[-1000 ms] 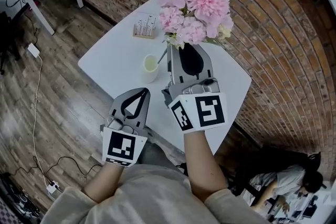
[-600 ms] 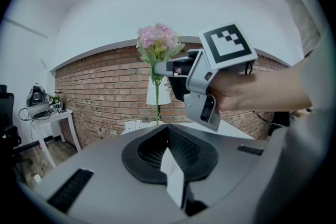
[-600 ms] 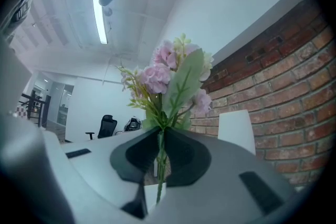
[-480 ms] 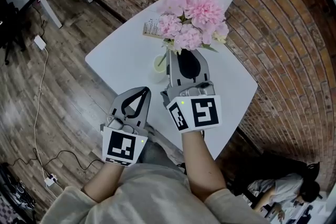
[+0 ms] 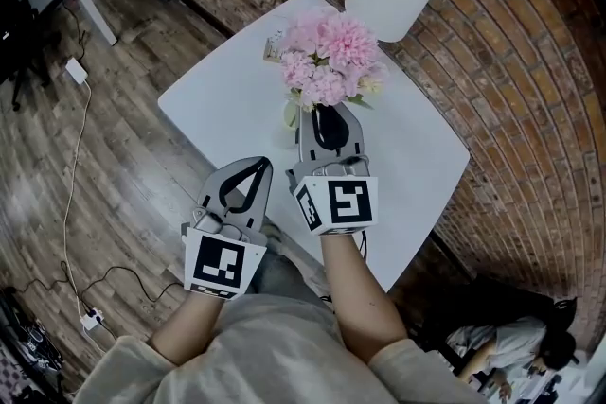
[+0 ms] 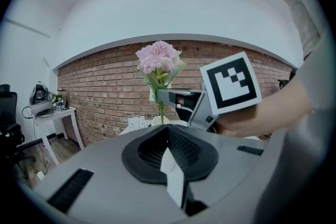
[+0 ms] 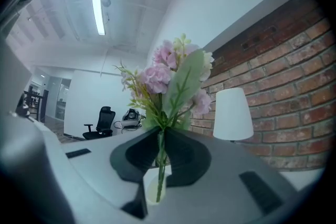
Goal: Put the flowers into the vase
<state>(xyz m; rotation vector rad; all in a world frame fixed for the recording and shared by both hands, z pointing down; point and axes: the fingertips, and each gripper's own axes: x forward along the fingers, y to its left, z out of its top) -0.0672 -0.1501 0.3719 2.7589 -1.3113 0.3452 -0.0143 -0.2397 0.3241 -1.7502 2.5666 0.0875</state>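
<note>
Insertion step: right gripper (image 5: 305,112) jaws pinch the green stems of the pink flower bunch (image 5: 329,61) just over the small pale cylindrical vase (image 5: 290,114) on the white table (image 5: 222,99), left gripper (image 5: 254,165) jaws pressed together, empty; next, probably lower stems into the mouth, then release.

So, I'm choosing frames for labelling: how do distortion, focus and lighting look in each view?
Head view: strong fisheye, the brick wall bends, flowers sharp, light even. Left gripper view: black round border, wall's top edge bows. Right gripper view: ceiling light glares, the stems close up look soft.
</note>
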